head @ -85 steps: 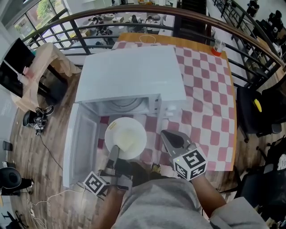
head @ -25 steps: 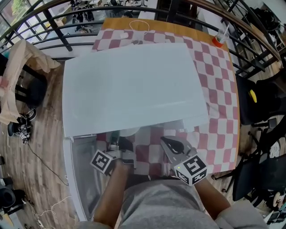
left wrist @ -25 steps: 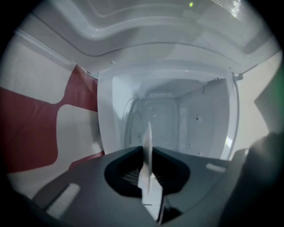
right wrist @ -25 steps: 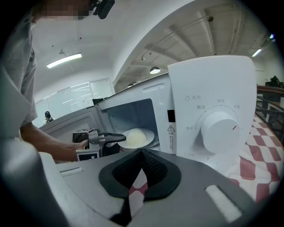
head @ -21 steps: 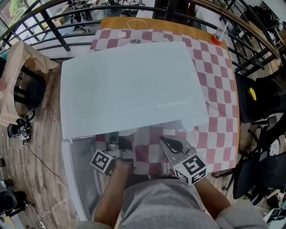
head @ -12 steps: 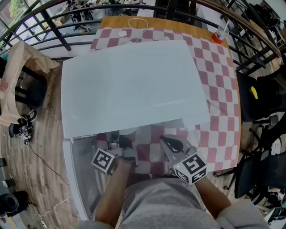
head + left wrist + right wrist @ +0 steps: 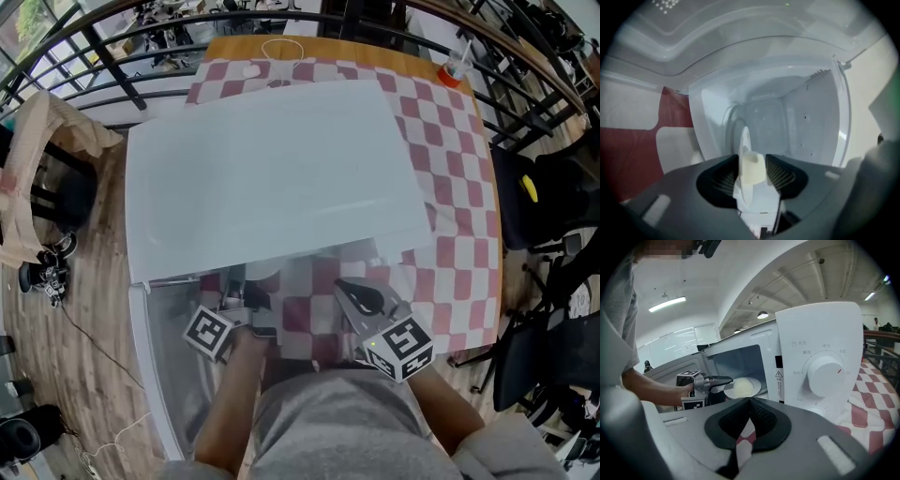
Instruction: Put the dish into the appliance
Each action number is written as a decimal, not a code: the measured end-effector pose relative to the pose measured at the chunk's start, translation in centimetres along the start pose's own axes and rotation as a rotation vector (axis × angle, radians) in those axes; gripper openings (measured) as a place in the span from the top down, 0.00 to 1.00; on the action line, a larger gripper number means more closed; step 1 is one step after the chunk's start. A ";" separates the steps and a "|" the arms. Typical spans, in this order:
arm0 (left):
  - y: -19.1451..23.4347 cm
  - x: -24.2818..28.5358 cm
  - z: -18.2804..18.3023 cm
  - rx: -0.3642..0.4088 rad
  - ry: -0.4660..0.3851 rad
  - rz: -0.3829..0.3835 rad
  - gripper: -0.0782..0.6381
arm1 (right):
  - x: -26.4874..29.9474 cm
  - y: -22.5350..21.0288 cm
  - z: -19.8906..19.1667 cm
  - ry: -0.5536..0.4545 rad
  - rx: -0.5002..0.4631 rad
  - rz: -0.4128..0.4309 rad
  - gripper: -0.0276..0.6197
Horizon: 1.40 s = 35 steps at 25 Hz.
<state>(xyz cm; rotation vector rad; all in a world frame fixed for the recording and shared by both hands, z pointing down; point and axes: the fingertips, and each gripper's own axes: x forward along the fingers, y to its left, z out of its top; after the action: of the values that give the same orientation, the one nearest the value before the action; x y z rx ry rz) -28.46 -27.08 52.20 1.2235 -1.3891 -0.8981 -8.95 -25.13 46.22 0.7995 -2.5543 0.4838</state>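
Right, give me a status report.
Left gripper jaws opening, round white plate between them, inside the open white microwave oven. Right gripper shut, empty. Nothing in the way.

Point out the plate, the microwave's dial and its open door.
plate [image 7: 743,386]: right gripper view, its cream centre.
dial [image 7: 826,372]: right gripper view, the knob's front face.
door [image 7: 164,366]: head view, its inner panel.

A round white dish [image 7: 743,387] with a pale yellow centre lies level just inside the mouth of a white microwave [image 7: 818,348], its near rim towards the opening. The microwave's door [image 7: 173,375] stands swung wide open on the left; its dial panel is on the right.
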 end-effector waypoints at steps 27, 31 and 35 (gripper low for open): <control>-0.3 0.0 -2.6 0.576 0.257 0.174 0.45 | -1.8 -1.1 -0.1 -0.024 0.015 -0.024 0.96; -0.2 -0.1 -3.2 0.732 0.305 0.200 0.37 | -1.6 -1.1 -0.3 -0.022 0.016 -0.019 0.96; 0.1 -0.1 -4.2 0.840 0.335 0.214 0.26 | -1.7 -1.1 -0.7 -0.018 0.020 -0.014 0.96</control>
<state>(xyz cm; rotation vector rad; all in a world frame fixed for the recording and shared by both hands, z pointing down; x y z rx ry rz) -24.43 -26.55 53.06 1.6932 -1.6233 0.0905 -6.83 -24.94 46.25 0.8310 -2.5623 0.5003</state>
